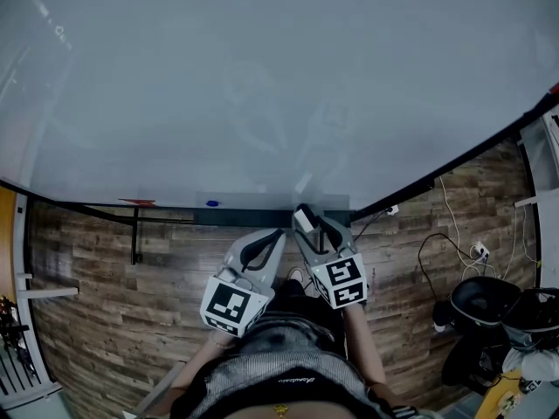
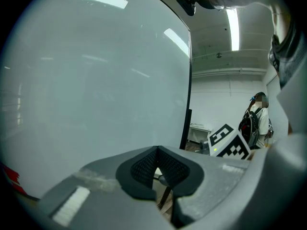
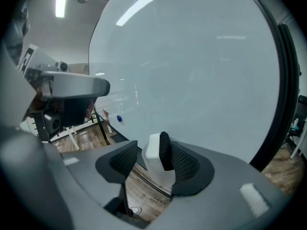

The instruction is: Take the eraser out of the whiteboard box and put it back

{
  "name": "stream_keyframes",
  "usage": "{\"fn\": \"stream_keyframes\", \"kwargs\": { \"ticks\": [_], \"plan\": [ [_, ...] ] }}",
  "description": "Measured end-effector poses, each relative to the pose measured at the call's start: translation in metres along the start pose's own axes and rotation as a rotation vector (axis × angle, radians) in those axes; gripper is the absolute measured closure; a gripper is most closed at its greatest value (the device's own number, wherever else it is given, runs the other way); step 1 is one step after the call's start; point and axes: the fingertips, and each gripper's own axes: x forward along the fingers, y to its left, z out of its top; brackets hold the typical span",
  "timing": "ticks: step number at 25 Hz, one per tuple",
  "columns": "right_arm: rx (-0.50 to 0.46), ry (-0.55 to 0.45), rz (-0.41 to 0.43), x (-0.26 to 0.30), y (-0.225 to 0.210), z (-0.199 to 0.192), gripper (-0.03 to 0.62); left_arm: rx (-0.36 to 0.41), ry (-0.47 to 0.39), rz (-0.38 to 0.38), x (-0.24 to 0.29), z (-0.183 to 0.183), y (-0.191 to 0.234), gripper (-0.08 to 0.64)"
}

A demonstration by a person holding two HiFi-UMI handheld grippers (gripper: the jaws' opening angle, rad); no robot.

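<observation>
A big whiteboard [image 1: 262,85] fills the upper part of the head view, with its dark box-like tray [image 1: 253,217] along the bottom edge. The white eraser [image 3: 154,158] with black felt stands between the pads of my right gripper [image 3: 151,158]. Its felt side leans on the right-hand pad and a gap shows on the other side, so the jaws are open. In the head view the eraser [image 1: 303,220] sits at the tray, at my right gripper [image 1: 308,223]. My left gripper [image 1: 265,245] hangs just left of it, below the tray, pads [image 2: 144,169] meeting at the tip, empty.
A red scrap [image 1: 138,202] and a blue magnet [image 1: 212,203] lie further left along the tray. Wooden floor [image 1: 105,286] lies below. A black chair [image 1: 485,317] and cables [image 1: 454,251] stand at the right. A person [image 2: 259,119] stands in the background of the left gripper view.
</observation>
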Motion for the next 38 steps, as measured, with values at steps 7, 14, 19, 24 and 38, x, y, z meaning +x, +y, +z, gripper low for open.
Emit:
{"fn": "stream_keyframes", "kwargs": {
  "ticks": [7, 14, 19, 24, 38],
  "plan": [
    [0.007, -0.006, -0.025, -0.01, 0.002, -0.002, 0.367, 0.017, 0.007, -0.022, -0.005, -0.005, -0.005, 0.558],
    [0.012, -0.007, -0.041, -0.02, 0.002, -0.005, 0.367, 0.003, 0.008, -0.03, -0.008, -0.006, -0.011, 0.558],
    [0.013, -0.011, -0.049, -0.024, 0.002, -0.007, 0.367, 0.017, 0.007, -0.035, -0.008, -0.009, -0.014, 0.558],
    [0.015, -0.013, -0.051, -0.029, 0.002, -0.009, 0.367, 0.018, 0.012, -0.043, -0.007, -0.011, -0.018, 0.558],
    [-0.022, -0.036, -0.028, -0.047, 0.016, 0.006, 0.524, 0.021, 0.013, -0.056, -0.003, -0.01, -0.024, 0.558]
  ]
}}
